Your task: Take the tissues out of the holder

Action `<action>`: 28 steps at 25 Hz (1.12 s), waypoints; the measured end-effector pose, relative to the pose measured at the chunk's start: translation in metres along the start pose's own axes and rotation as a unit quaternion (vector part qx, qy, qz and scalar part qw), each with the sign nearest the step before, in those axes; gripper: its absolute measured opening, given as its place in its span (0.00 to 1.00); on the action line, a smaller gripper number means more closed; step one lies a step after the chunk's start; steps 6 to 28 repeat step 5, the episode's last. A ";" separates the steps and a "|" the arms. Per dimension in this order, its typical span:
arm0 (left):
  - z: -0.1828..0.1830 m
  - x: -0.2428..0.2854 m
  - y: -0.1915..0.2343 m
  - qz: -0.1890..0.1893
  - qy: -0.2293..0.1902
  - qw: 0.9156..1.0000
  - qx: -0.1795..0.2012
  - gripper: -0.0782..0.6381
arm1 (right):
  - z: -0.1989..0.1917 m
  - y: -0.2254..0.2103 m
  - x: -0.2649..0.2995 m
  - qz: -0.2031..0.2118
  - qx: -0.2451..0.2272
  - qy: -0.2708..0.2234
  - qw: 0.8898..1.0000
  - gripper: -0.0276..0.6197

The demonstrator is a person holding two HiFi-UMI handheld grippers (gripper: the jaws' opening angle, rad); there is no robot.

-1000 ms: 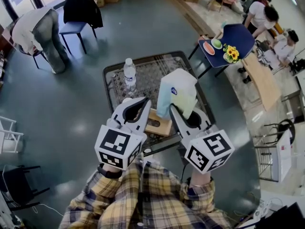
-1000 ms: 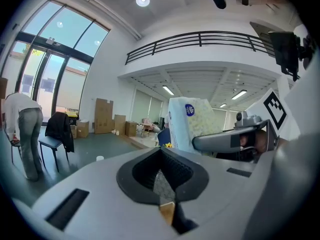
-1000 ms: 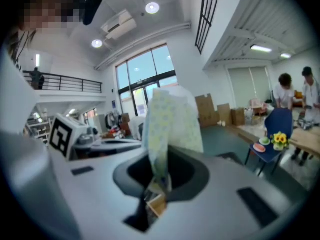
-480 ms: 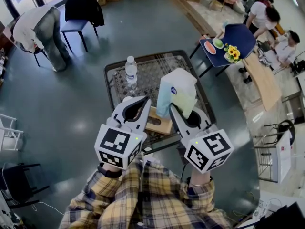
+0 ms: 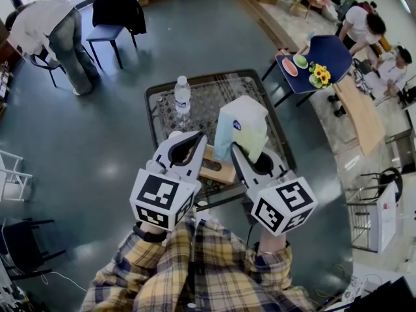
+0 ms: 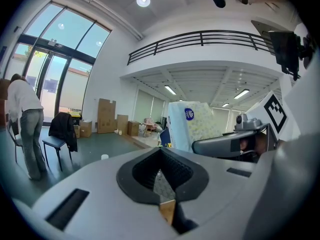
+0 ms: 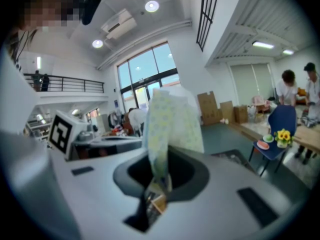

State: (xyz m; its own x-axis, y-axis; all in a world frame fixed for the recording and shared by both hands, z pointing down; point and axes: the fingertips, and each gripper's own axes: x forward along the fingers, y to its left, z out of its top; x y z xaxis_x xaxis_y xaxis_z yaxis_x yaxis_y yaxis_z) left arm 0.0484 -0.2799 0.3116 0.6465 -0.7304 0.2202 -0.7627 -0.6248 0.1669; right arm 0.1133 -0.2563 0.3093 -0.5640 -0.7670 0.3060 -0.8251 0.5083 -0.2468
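Right gripper (image 5: 239, 151) jaws clamped on the bottom edge of the tissue pack (image 5: 242, 125), which is held upright just above the wooden holder (image 5: 218, 169) at the table's (image 5: 214, 96) near edge. Left gripper (image 5: 197, 140) jaws closed, nothing between them, just left of the holder. Water bottle (image 5: 182, 96) near the far-left corner

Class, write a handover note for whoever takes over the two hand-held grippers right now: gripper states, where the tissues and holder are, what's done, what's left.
Left hand-held gripper: shut, empty, beside the holder.
Right hand-held gripper: shut on the tissues, raised above the holder.
Holder: on the table, between the grippers.
Done: tissues gripped and lifted, apparently clear of the holder; their lower edge is hidden.
Left: probably carry them aside and set them down.
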 end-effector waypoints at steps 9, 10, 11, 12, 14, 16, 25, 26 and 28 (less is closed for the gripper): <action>-0.002 0.001 0.003 0.000 0.001 1.000 0.002 0.13 | 0.000 0.000 0.004 0.001 0.000 -0.002 1.000 0.12; -0.002 0.001 0.003 0.000 0.001 1.000 0.002 0.13 | 0.000 0.000 0.004 0.001 0.000 -0.002 1.000 0.12; -0.002 0.001 0.003 0.000 0.001 1.000 0.002 0.13 | 0.000 0.000 0.004 0.001 0.000 -0.002 1.000 0.12; -0.002 0.001 0.003 0.000 0.001 1.000 0.002 0.13 | 0.000 0.000 0.004 0.001 0.000 -0.002 1.000 0.12; -0.002 0.001 0.003 0.000 0.001 1.000 0.002 0.13 | 0.000 0.000 0.004 0.001 0.000 -0.002 1.000 0.12; -0.002 0.001 0.003 0.000 0.001 1.000 0.002 0.13 | 0.000 0.000 0.004 0.001 0.000 -0.002 1.000 0.12; -0.002 0.001 0.003 0.000 0.001 1.000 0.002 0.13 | 0.000 0.000 0.004 0.001 0.000 -0.002 1.000 0.12; -0.002 0.001 0.003 0.000 0.001 1.000 0.002 0.13 | 0.000 0.000 0.004 0.001 0.000 -0.002 1.000 0.12; -0.002 0.001 0.003 0.000 0.001 1.000 0.002 0.13 | 0.000 0.000 0.004 0.001 0.000 -0.002 1.000 0.12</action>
